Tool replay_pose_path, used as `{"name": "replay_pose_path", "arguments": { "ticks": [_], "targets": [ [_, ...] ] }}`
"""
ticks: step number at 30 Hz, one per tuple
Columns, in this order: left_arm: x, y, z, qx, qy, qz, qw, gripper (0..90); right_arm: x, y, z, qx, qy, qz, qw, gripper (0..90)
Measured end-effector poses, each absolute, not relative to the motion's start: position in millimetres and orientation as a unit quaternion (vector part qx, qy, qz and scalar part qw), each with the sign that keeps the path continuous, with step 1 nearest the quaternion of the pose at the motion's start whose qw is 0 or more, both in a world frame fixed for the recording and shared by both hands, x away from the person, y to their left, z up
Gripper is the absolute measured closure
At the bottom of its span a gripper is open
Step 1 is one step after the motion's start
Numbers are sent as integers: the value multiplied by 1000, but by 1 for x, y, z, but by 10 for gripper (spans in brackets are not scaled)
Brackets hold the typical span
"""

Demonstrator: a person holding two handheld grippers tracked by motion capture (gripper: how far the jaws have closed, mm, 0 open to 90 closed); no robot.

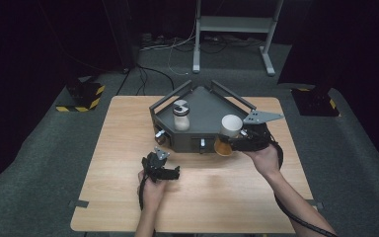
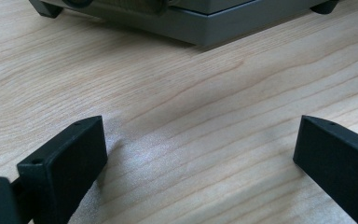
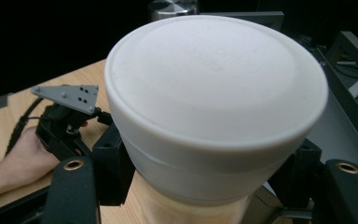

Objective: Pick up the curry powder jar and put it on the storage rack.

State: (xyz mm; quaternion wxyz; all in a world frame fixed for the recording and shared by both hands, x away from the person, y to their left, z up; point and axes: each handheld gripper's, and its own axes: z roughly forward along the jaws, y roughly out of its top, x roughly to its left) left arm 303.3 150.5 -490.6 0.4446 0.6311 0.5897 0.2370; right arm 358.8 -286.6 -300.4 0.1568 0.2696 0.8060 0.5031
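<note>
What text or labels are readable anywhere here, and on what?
None readable.
Faint embossed word on the white lid of the bottle in the right gripper: too faint to read.
Dark mark on the jar's lid in the tray: too small to read.

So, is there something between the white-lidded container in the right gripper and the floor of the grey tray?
Nothing visible. The right gripper holds the white-lidded container at the grey tray's front right edge; the jar stands well to its left.
</note>
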Motion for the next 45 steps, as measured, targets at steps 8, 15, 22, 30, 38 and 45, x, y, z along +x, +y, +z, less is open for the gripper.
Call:
{"name": "replay_pose_path", "arguments": {
  "ticks": [8, 15, 22, 30, 38, 45],
  "targets": [
    [303, 150, -491, 631, 590, 237, 445, 26, 363, -284, -290, 266, 806, 505, 157, 346],
    [303, 150, -491, 631, 590, 237, 445, 26, 368, -281, -285, 270, 804, 505, 160, 347],
    [303, 150, -491, 631, 590, 237, 445, 26, 373, -279, -279, 274, 803, 504, 163, 347],
    [303, 150, -491, 631, 590, 237, 445, 26, 379, -276, -274, 278, 799, 506, 168, 348],
    [303, 151, -491, 631, 590, 237, 444, 26, 386, -268, -268, 279, 800, 501, 175, 348],
    [303, 151, -490, 632, 589, 237, 444, 26, 394, -257, -265, 283, 804, 490, 182, 348]
  ]
}}
